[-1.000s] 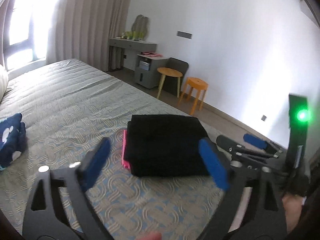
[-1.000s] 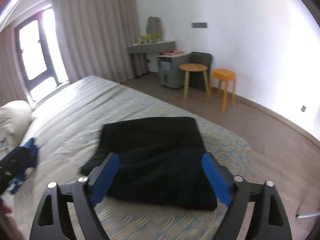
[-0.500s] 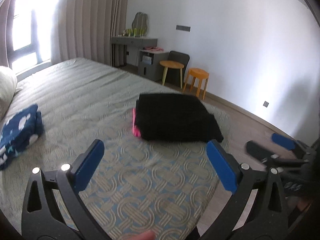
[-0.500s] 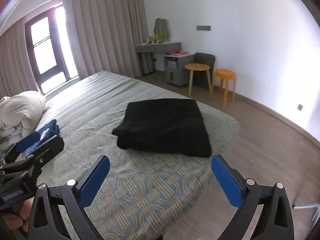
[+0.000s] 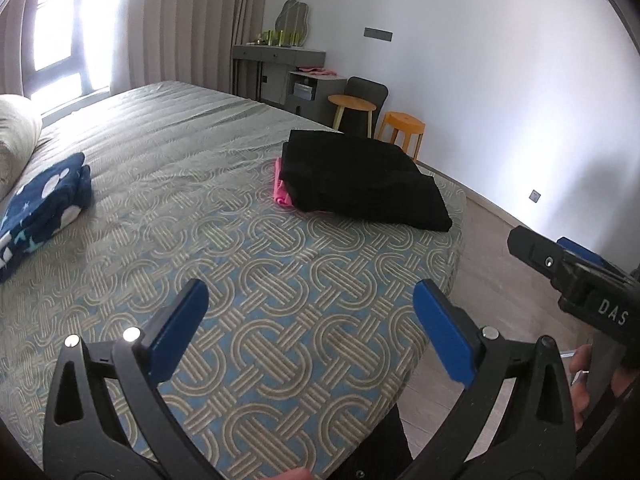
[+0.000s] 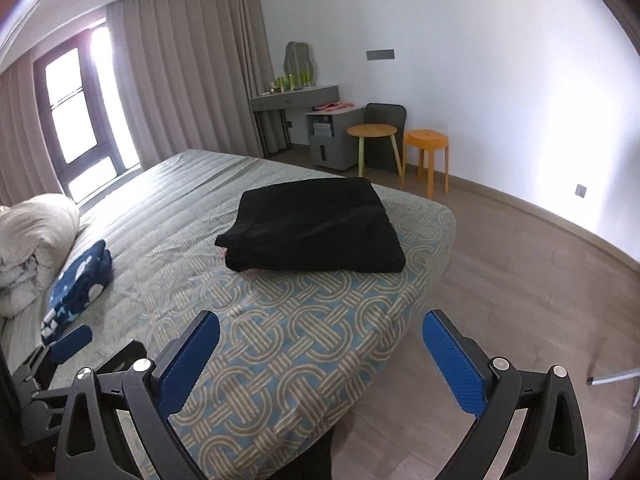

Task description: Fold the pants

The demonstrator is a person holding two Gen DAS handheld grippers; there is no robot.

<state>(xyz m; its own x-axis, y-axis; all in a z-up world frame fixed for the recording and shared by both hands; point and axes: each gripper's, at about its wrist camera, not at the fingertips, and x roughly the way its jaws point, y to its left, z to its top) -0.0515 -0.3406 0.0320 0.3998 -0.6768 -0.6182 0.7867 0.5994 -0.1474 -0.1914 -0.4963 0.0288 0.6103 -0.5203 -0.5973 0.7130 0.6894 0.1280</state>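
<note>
writing: "DAS" on right claw [image 5: 576, 264] | black pants [image 5: 360, 184] folded

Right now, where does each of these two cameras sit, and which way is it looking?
Left wrist: sits on the left gripper, looks over the bed toward the folded black pants; its open blue fingers and the right gripper show.
Right wrist: sits on the right gripper, same direction; its open fingers and the left gripper show.
Both share the pants, the navy garment and the orange stool.
</note>
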